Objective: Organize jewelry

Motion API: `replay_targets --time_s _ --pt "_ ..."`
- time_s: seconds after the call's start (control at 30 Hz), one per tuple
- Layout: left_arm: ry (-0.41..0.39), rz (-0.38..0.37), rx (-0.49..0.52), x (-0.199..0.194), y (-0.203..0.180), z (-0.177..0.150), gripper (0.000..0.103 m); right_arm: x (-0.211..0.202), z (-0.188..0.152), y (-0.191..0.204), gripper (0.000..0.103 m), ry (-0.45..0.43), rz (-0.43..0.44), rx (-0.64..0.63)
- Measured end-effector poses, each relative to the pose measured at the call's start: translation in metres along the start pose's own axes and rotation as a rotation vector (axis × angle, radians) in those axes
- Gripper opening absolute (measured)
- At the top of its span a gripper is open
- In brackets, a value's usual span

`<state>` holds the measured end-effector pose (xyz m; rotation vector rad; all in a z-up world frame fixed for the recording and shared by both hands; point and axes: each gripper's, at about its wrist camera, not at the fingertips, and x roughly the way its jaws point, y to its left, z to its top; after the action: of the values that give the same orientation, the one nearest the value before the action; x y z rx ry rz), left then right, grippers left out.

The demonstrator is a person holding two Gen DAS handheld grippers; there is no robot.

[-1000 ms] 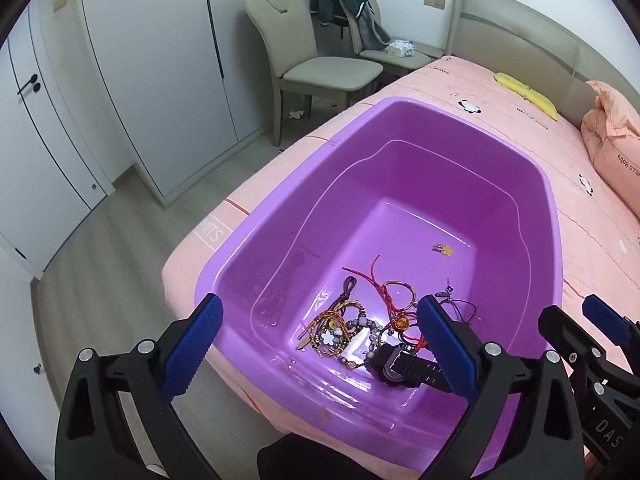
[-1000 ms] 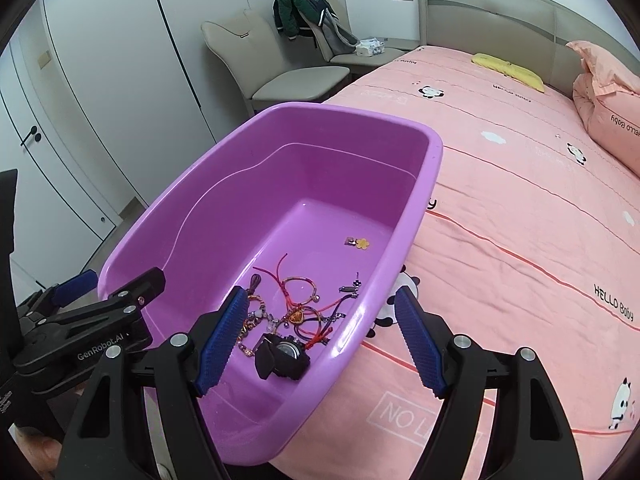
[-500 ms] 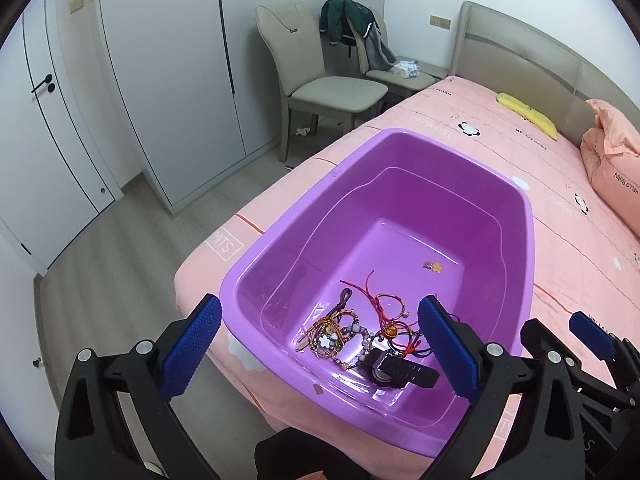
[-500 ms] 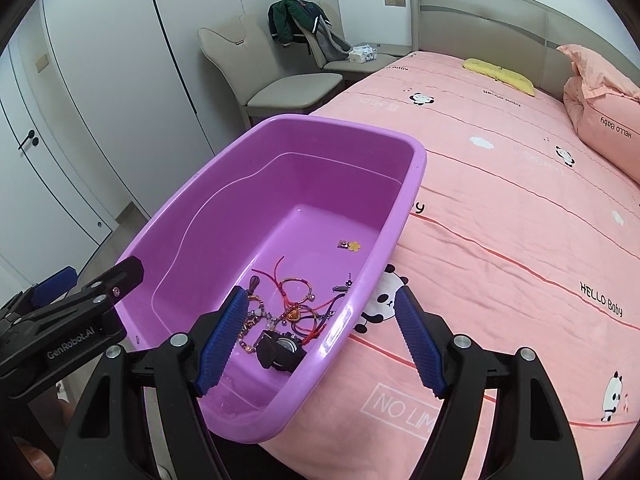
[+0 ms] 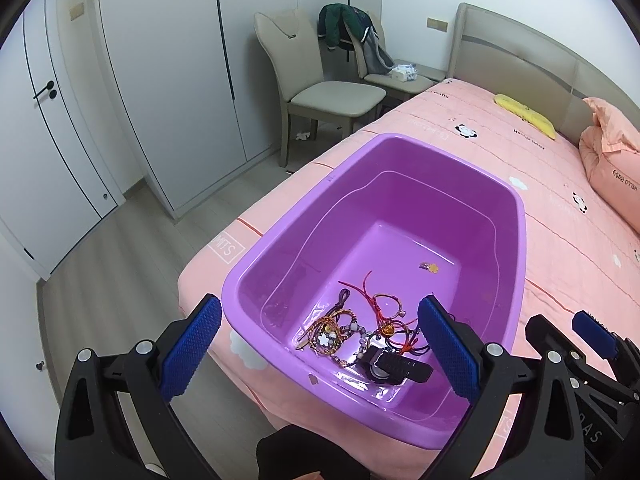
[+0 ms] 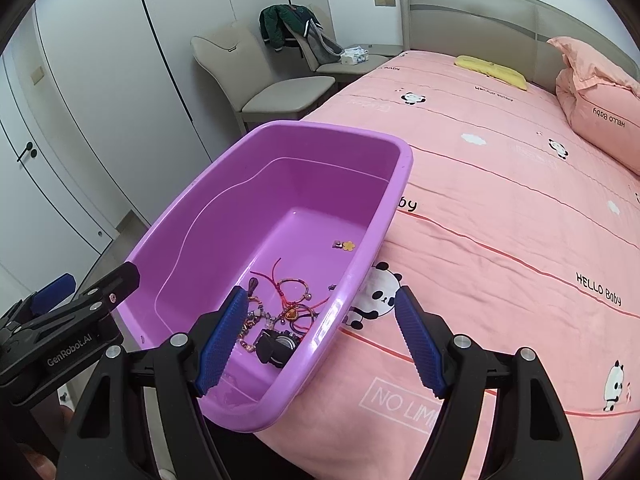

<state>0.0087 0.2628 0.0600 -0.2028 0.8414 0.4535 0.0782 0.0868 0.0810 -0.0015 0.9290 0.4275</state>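
Note:
A purple plastic tub [image 5: 280,240] [image 6: 396,184] sits on the near corner of a pink bed. In its near end lies a tangle of bracelets and red cords [image 5: 360,320] [image 6: 288,304] beside a black watch [image 5: 394,366] [image 6: 276,346]. A small yellow flower charm [image 5: 430,267] [image 6: 346,245] lies apart, further in. My left gripper [image 5: 318,348] hangs open above the tub's near end, holding nothing. My right gripper [image 6: 320,344] is open too, astride the tub's right rim, with nothing between its blue pads.
The pink bedspread [image 6: 500,200] with panda prints stretches right; a pink pillow [image 6: 600,100] and a yellow item [image 6: 492,68] lie near the headboard. A beige chair [image 5: 324,88], a second chair with a green jacket [image 5: 346,28] and white wardrobes [image 5: 160,80] stand beyond.
Both grippers have drawn back and up from the tub, so it looks smaller and sits further off. The jewelry in it has not shifted. Both jaws stayed wide.

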Motion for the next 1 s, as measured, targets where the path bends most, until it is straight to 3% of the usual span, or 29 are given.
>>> replay_targets --time_s 1.0 --pt "-0.025 0.007 0.016 -0.015 -0.006 -0.004 0.097 -0.012 -0.006 -0.004 0.072 -0.002 -0.008 -0.003"
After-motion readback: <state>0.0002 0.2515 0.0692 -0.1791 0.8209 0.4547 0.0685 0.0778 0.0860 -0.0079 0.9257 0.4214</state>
